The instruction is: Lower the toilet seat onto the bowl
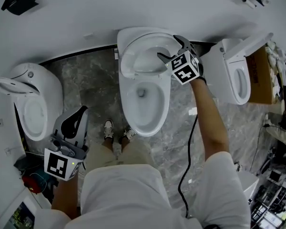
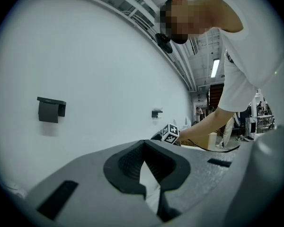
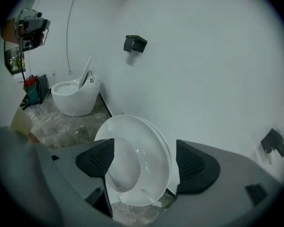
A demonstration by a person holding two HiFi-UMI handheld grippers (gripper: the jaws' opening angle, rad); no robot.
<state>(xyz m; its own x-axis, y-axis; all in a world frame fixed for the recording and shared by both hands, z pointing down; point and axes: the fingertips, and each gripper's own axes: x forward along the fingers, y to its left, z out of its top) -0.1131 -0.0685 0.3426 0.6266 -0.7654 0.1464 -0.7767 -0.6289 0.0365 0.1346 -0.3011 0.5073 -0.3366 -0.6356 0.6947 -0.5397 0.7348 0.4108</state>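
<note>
Two tools are in hand, and only one is placed to act. The right tool (image 1: pixel 174 49) is reached forward to the middle toilet, its jaws spread wide, at the right edge of the raised seat (image 1: pixel 125 61). The right gripper view looks straight at the seat, which fills the gap between the two pads. I cannot tell whether either pad touches its rim.

The seat stands nearly upright, leaning back toward the wall (image 1: pixel 86 8), with its long axis running up from the hinge at the back of the bowl (image 1: pixel 126 104). The free end is on top, and the open bowl lies below and toward the person. So the seat is directly ahead of the right tool. The way down is likely an arc away from the wall, toward the person and onto the bowl rim. The tool probably needs to catch the upper side edge first.

The left tool (image 1: pixel 82 109) hangs low by the person's left side, well away from the seat. Its jaws are pressed together on nothing and point off at the wall.
</note>
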